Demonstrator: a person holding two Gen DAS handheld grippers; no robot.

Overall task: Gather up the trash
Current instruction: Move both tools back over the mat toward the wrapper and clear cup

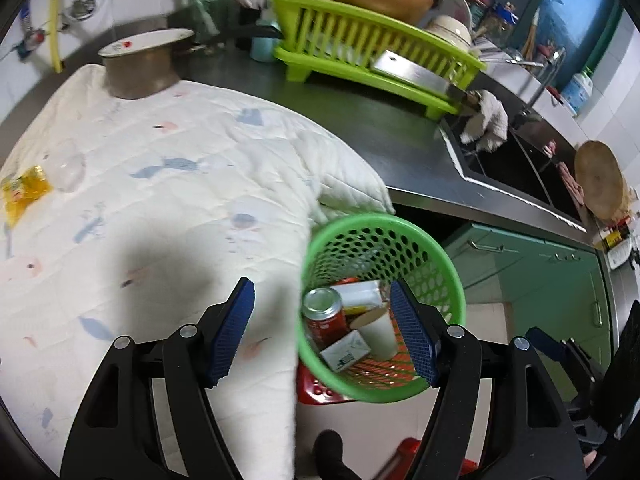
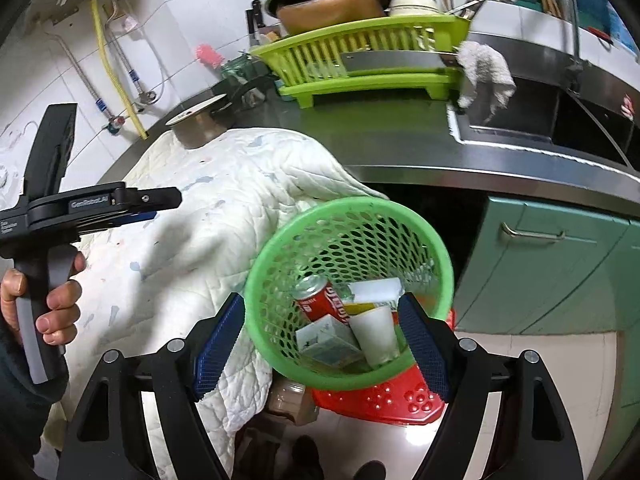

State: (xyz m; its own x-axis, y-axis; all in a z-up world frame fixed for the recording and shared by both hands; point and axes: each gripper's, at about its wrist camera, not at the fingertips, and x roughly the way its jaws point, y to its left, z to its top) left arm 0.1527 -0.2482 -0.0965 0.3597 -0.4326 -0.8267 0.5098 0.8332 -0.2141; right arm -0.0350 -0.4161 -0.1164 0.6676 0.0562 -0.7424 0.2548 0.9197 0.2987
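Bin [image 2: 348, 280], lower centre: holds can [image 2: 324, 300], cup [image 2: 376, 336], cartons. Both tongs [image 1: 324, 332] [image 2: 324, 340] released, empty. Wrapper [image 1: 24, 192] left edge on counter cloth [image 1: 160, 200]. Risk: slick wrapper slipping; bin tipping off red stool [image 2: 384, 396].

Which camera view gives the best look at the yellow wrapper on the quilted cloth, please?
The left wrist view: the yellow wrapper lies on the quilted cloth at the far left. The right wrist view shows no sign of it.

Both wrist cameras are looking steeply down from close above, sharing the green basket [image 1: 440, 280] beside the quilted cloth [image 1: 180, 180], with the right wrist view also catching the left gripper [image 2: 160, 206].
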